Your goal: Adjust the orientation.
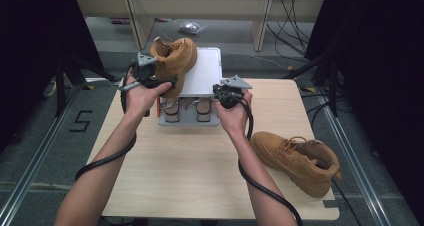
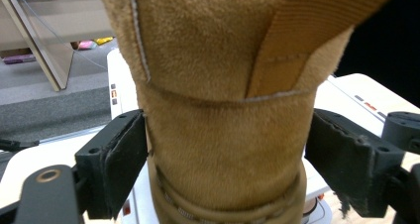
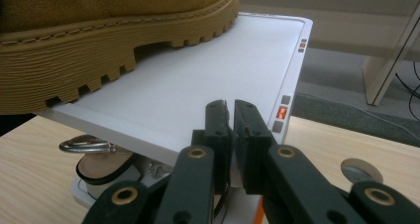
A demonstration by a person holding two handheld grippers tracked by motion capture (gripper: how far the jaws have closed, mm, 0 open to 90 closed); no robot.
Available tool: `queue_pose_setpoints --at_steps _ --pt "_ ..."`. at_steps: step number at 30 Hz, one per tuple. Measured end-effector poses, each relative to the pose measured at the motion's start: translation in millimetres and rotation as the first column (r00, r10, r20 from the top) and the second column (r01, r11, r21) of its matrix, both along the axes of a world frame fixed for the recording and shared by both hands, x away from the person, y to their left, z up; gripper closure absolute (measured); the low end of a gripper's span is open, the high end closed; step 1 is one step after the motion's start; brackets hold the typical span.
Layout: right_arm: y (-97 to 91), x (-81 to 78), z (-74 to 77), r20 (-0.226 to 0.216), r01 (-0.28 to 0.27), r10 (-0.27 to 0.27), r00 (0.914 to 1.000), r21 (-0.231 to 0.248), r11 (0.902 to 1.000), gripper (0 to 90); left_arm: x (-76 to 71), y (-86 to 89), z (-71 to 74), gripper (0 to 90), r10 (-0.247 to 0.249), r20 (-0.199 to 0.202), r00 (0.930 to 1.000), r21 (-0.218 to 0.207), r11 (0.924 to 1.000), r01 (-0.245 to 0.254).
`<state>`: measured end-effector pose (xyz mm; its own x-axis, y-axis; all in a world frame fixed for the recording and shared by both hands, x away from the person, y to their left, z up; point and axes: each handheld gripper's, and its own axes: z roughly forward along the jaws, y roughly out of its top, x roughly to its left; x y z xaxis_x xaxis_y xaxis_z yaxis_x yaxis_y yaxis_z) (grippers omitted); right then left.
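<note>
Boots are the work here, two tan suede lace-up ones. At the left of the high view, the left gripper (image 1: 159,82) sits at the heel of the first boot (image 1: 175,61), which stands upright on a white flat-topped device (image 1: 205,73) at the far middle of the table. In the left gripper view the boot's heel (image 2: 223,149) stands between the two black jaws, which are spread wide; the left pad (image 2: 124,154) sits right at the suede, while the right pad (image 2: 346,159) stands just clear of it, so nothing is clamped. Under the white platform, at its near edge, lies a grey base (image 1: 187,117) with two tan oval pieces and metal rings.

To the right, the right gripper (image 1: 223,95) hovers at the near right edge of the platform. In the right gripper view its jaws (image 3: 232,135) are almost together with only a thin slit between them and nothing inside, just in front of the platform's rim; the boot's lugged sole (image 3: 99,60) rests on the white top above and to the left.

Farther right, the second boot (image 1: 297,158) lies on its side near the table's right edge, well apart from both hands.

The surface is a pale wood-grain table (image 1: 190,176) over grey carpet; pale furniture legs (image 1: 137,16) and loose cables (image 1: 292,16) stand beyond, dark curtains at both sides.
</note>
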<state>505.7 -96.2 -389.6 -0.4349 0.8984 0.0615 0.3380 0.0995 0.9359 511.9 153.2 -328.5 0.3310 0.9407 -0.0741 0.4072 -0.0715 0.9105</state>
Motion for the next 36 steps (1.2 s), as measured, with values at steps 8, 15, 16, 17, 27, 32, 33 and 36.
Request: queue_pose_setpoints --at_steps 8,15,16,17,27,32,33,36 --pt "0.1 -0.3 0.2 -0.002 0.005 -0.005 1.0 -0.003 1.0 85.0 5.6 -1.7 1.2 12.4 0.009 -0.017 0.9998 -0.011 0.9999 -0.009" --pt "0.5 -0.3 -0.1 0.0 0.006 -0.006 1.0 0.0 1.0 84.9 7.4 -2.1 2.2 13.5 0.018 -0.023 0.9996 -0.013 0.9997 -0.018" --pt "0.5 -0.3 -0.1 0.001 0.006 -0.006 1.0 0.001 1.0 84.9 6.8 -2.5 2.4 14.4 0.02 -0.023 0.9995 -0.013 0.9997 -0.02" --pt "0.3 0.0 -0.2 0.005 0.003 -0.003 1.0 -0.004 1.0 84.9 6.4 -2.7 2.5 15.5 0.021 -0.021 0.9995 -0.012 0.9997 -0.022" --pt "0.5 -0.2 -0.1 -0.001 0.002 -0.002 1.0 0.0 1.0 84.9 5.9 2.4 4.9 22.4 0.084 0.006 0.9965 0.069 0.9941 -0.084" --pt "0.9 -0.6 -0.1 -0.002 0.005 -0.005 1.0 0.001 1.0 84.9 6.0 1.1 5.2 22.8 0.09 0.005 0.9959 0.071 0.9934 -0.09" --pt "0.8 -0.7 -0.2 -0.001 0.005 -0.005 1.0 0.002 1.0 85.0 6.1 0.8 4.8 23.0 0.094 0.007 0.9956 0.07 0.9931 -0.094" --pt "0.7 -0.7 -0.4 0.001 0.003 -0.003 1.0 0.002 1.0 85.0 6.6 1.0 5.2 23.5 0.103 0.006 0.9947 0.068 0.9924 -0.103"
